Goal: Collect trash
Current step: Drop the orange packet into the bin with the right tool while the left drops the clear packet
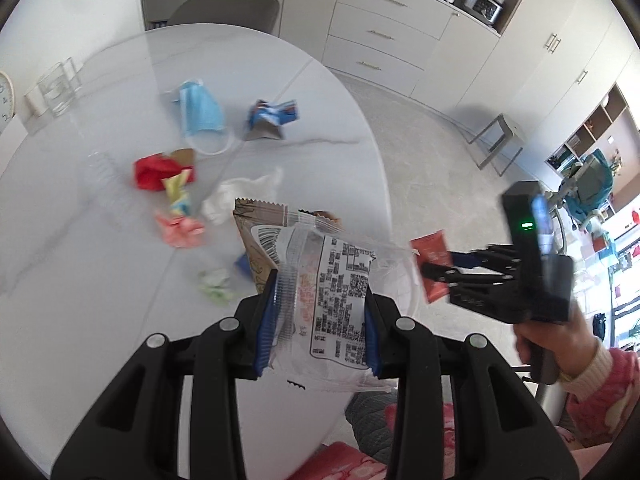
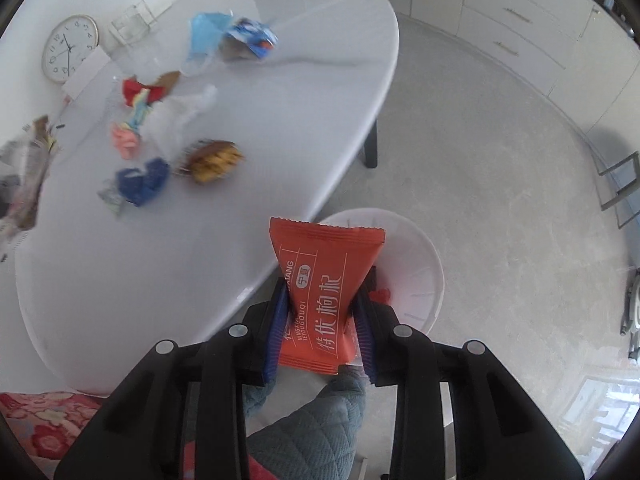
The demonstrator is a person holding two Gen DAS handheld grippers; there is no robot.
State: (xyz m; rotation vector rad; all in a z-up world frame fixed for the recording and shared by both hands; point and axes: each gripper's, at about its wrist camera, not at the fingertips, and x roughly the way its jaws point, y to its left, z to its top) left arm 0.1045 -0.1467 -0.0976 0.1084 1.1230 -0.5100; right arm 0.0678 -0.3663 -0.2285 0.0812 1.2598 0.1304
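On your left, the table (image 1: 80, 184) holds most of the litter: a blue mask (image 1: 200, 110), a red wrapper (image 1: 154, 170), a pink wad (image 1: 180, 230) and other scraps, spread loosely so each can be picked singly. Your left gripper (image 1: 320, 304) has its jaws closed narrowly on a clear bag (image 1: 340, 280), pinched across its lower end so the printed face hangs free above the table edge. A tan packet (image 1: 256, 236) lies just behind it; whether it is caught too, you cannot tell.

Further right, your right gripper (image 2: 320, 320) has its jaws squeezed onto an orange sachet (image 2: 324, 280), held at its waist so the top flares out. It hangs off the table, over the white bin (image 2: 420, 264) on the floor, likely placed for the drop. The bin already holds something red (image 2: 382, 294).
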